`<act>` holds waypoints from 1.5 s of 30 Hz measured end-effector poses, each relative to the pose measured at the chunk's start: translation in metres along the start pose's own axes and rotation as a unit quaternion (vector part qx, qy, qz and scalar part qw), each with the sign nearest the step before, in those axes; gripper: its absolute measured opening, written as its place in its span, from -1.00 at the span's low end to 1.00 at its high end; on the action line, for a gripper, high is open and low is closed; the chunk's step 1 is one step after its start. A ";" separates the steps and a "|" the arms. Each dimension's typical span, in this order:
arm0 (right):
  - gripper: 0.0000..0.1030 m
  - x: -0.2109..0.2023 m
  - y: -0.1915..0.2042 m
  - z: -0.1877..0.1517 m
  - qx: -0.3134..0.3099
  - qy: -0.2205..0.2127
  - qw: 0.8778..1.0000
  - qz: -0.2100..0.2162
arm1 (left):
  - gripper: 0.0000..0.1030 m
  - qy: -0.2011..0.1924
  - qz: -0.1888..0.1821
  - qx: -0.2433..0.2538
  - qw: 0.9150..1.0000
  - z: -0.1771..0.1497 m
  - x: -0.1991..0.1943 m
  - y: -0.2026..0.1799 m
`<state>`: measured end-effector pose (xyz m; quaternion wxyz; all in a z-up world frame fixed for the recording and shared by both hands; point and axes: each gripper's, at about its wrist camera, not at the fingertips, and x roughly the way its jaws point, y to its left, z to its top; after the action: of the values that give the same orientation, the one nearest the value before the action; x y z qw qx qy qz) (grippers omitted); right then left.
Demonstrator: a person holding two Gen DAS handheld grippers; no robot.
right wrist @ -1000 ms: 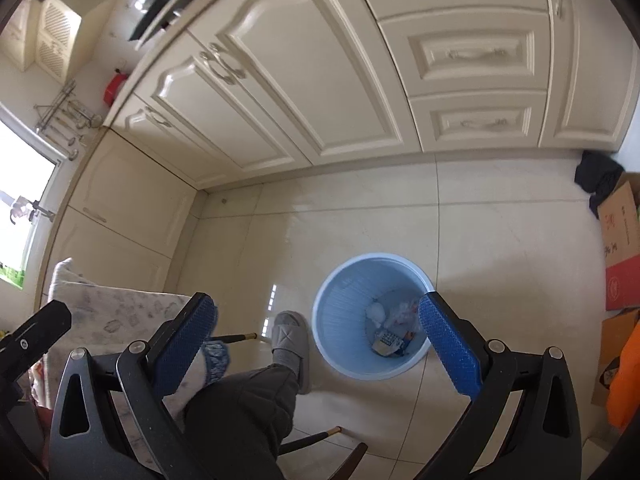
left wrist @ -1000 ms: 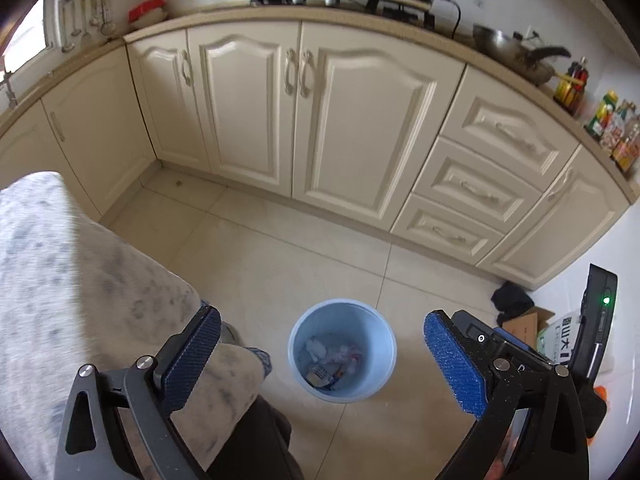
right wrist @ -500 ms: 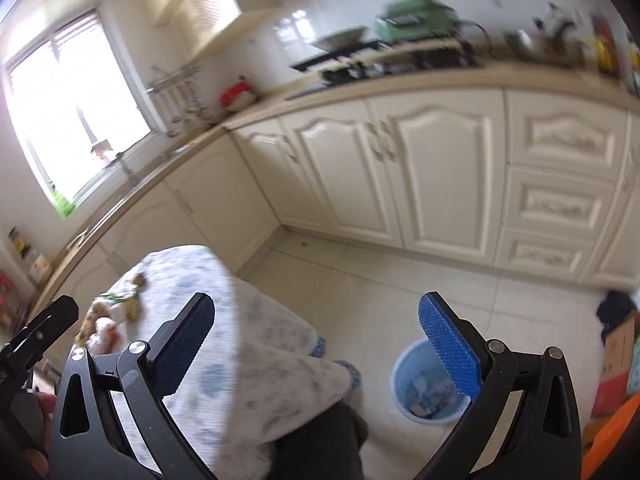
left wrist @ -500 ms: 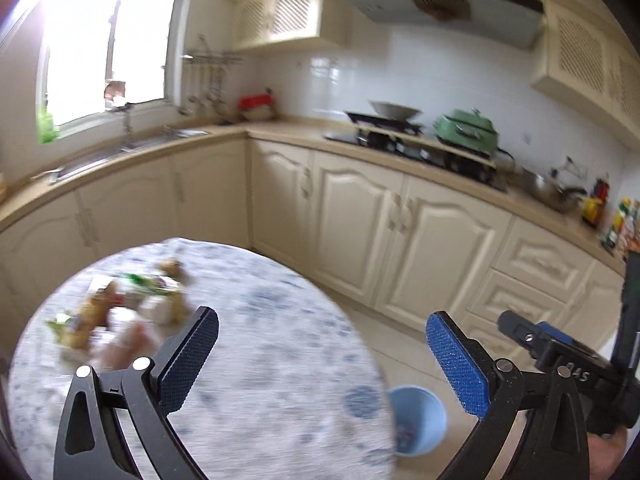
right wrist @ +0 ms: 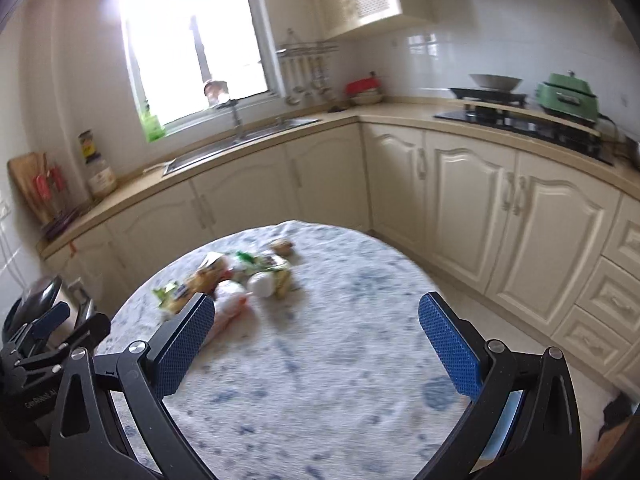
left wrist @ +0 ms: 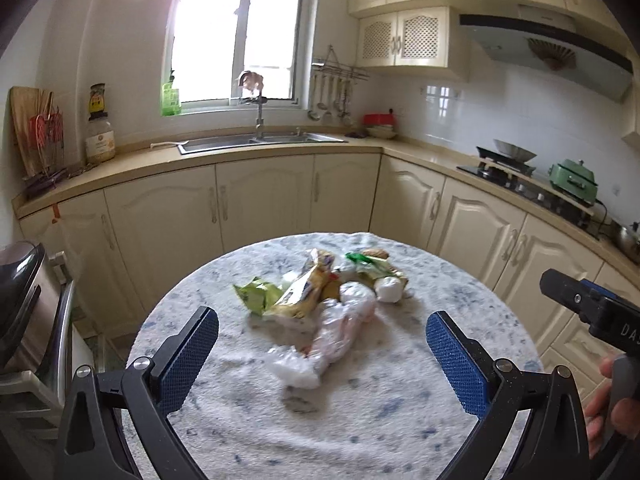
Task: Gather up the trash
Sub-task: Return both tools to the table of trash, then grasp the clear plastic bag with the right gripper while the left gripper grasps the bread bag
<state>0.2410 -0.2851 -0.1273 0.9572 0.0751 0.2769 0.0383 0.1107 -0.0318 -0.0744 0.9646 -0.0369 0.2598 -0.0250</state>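
Note:
A pile of trash lies on a round table with a white-and-blue cloth (left wrist: pixel 360 420): a clear plastic bag (left wrist: pixel 336 336), a yellow snack wrapper (left wrist: pixel 304 292), a green wrapper (left wrist: pixel 258 294), a white ball of paper (left wrist: pixel 390 289) and a nut-like lump (left wrist: pixel 376 254). The pile also shows in the right wrist view (right wrist: pixel 240 280). My left gripper (left wrist: pixel 322 360) is open and empty, just short of the plastic bag. My right gripper (right wrist: pixel 316 344) is open and empty over the cloth (right wrist: pixel 320 380), to the right of the pile.
Cream kitchen cabinets (left wrist: pixel 260 204) and a counter with a sink (left wrist: pixel 260 140) run behind the table. A stove with a green pot (left wrist: pixel 572 178) is at the right. A metal appliance (left wrist: pixel 24 304) stands left of the table. The blue bin's rim (right wrist: pixel 504 428) shows behind my right finger.
Both grippers have swung up from the blue bin on the floor to the table top. The trash pile is now in front of them, closer than half a second ago.

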 end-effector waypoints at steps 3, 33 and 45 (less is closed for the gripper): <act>1.00 0.019 0.021 -0.005 -0.015 0.015 1.000 0.011 | 0.98 0.011 0.015 -0.007 1.000 -0.007 0.001 0.015; 0.25 0.205 0.145 -0.064 -0.112 0.202 0.973 0.032 | 0.98 0.095 0.070 -0.031 0.992 -0.012 0.125 0.069; -0.41 0.191 0.090 -0.056 -0.115 0.196 0.974 0.022 | 0.99 0.086 0.060 0.001 0.994 0.003 0.150 0.051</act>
<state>0.3688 -0.1677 -0.2596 0.8857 -0.0385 0.4507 0.1048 0.2433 0.0090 -0.1510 0.9383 -0.0183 0.3439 0.0299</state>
